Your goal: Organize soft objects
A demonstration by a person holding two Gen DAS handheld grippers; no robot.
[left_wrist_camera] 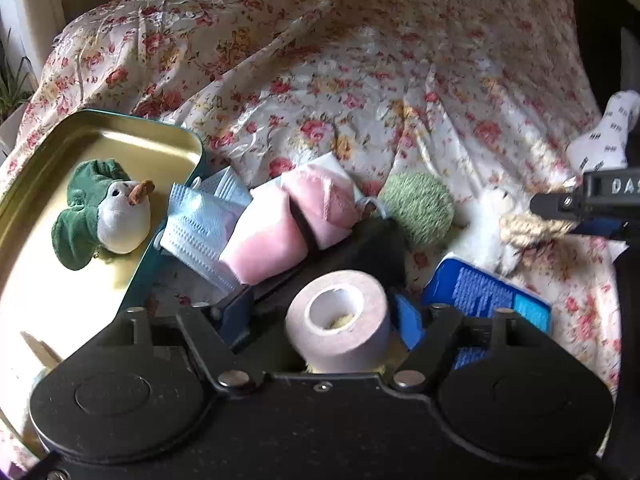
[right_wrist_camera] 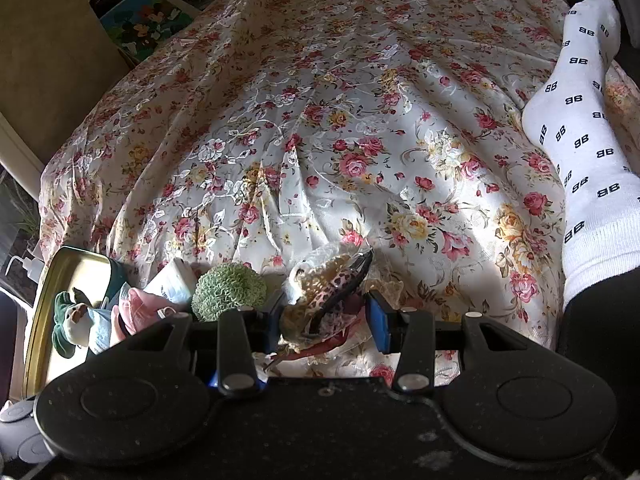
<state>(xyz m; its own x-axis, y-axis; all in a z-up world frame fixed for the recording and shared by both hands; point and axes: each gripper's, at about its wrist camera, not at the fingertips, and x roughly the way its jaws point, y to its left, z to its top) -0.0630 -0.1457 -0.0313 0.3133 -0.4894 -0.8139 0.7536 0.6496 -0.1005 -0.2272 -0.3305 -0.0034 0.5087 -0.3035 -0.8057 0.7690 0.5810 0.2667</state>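
My left tongs [left_wrist_camera: 338, 312] spread wide, a pink tape roll [left_wrist_camera: 339, 326] standing between the fingers, contact unclear. Ahead-left: pink pouch [left_wrist_camera: 288, 224], blue face mask [left_wrist_camera: 200, 228], then the tin tray [left_wrist_camera: 120, 136] holding a green plush bird [left_wrist_camera: 104, 216]. My right tongs [right_wrist_camera: 324, 320] parted around a leopard-print fabric bundle [right_wrist_camera: 320, 304]; green pom [right_wrist_camera: 228, 290] just left.

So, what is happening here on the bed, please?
A person with two handheld grippers is sorting soft things into a metal tray. A green plush bird already lies in it. The left gripper is around a roll of tape. The right gripper surrounds a leopard-print fabric piece.
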